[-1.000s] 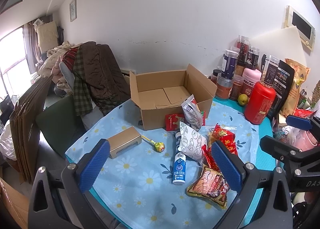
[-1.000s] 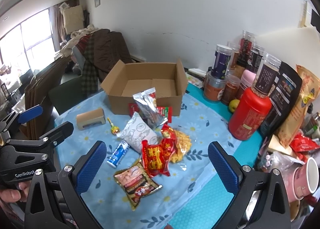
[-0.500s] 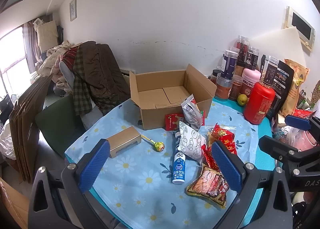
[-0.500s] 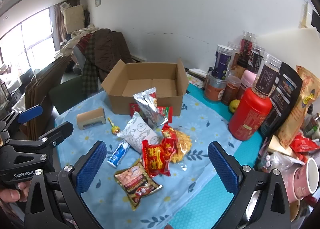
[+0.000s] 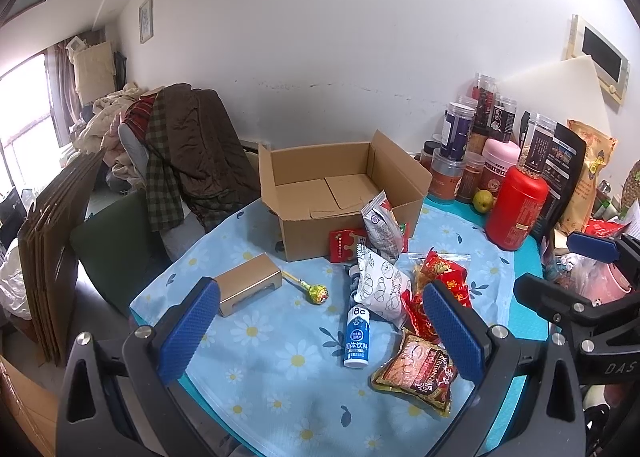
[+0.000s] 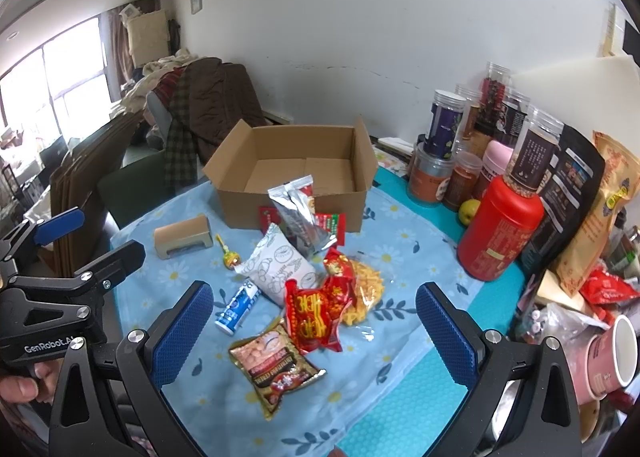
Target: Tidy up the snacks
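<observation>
Left claw (image 5: 320,331), right claw (image 6: 314,331): wide open, empty.

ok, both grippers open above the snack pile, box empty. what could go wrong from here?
1. The silver packet leans on the cardboard box front; nudging it may topple it.
2. The white bread bag overlaps the blue bottle, which could roll.
3. The red canister stands close to the right, a swing hazard.
</observation>
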A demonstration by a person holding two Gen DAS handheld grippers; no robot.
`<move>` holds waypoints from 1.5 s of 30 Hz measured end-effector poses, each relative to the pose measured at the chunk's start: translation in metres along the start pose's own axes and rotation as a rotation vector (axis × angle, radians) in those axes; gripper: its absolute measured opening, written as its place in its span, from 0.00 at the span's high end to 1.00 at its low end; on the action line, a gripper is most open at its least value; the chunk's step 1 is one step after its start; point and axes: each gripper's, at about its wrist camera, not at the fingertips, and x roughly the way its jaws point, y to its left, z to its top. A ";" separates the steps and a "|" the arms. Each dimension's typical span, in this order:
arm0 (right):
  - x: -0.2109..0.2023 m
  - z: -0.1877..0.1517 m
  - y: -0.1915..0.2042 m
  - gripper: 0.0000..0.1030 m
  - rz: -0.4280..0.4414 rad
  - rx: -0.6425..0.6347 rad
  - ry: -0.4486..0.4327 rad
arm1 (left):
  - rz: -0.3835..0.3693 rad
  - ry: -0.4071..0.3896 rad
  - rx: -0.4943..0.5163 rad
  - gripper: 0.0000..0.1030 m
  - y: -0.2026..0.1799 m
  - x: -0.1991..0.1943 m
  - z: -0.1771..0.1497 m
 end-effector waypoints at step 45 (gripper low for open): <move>0.026 -0.022 0.022 0.00 -0.065 0.087 0.009 | -0.223 0.063 0.089 0.00 0.023 0.060 -0.006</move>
